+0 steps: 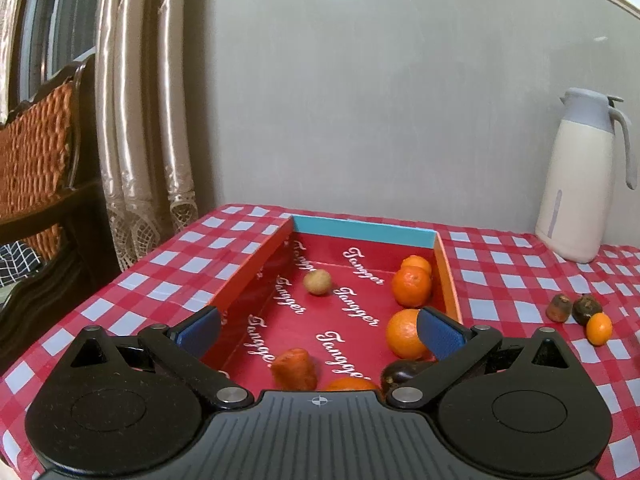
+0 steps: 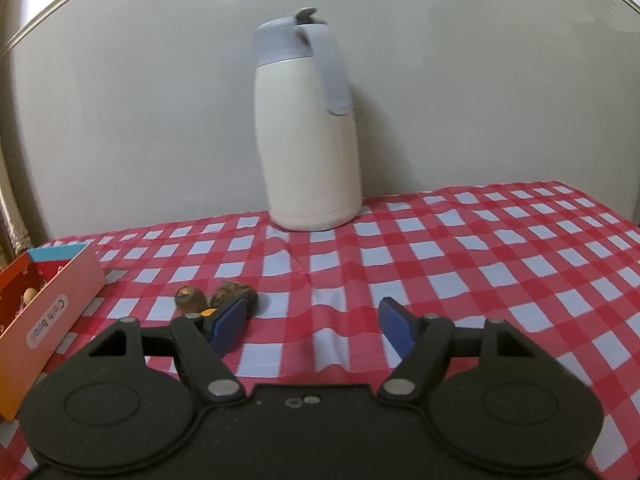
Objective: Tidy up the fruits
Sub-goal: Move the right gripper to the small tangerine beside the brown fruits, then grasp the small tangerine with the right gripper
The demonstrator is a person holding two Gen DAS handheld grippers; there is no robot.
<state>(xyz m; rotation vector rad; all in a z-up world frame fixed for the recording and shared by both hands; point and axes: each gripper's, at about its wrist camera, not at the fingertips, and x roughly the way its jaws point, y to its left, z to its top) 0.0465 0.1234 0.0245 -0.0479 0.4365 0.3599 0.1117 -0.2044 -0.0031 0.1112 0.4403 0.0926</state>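
Observation:
A red box (image 1: pixel 256 264) with a blue far wall lies on the checked cloth. Inside it are several oranges (image 1: pixel 411 288), a small tan fruit (image 1: pixel 317 281), an orange-red piece (image 1: pixel 294 369) and a dark fruit (image 1: pixel 400 372). My left gripper (image 1: pixel 320 334) hangs open over the box's near end, holding nothing. Right of the box lie two brown fruits (image 1: pixel 559 307) and a small orange one (image 1: pixel 599 329). In the right wrist view the same brown fruits (image 2: pixel 191 298) sit just past my left fingertip (image 2: pixel 228 322), which hides most of the small orange one (image 2: pixel 208 312). My right gripper (image 2: pixel 314 326) is open and empty.
A cream jug (image 2: pixel 310 136) with a grey lid and handle stands at the back by the wall (image 1: pixel 578 184). The box corner (image 2: pixel 52 300) shows at the left of the right wrist view. A wooden chair (image 1: pixel 40 160) and curtains stand left of the table.

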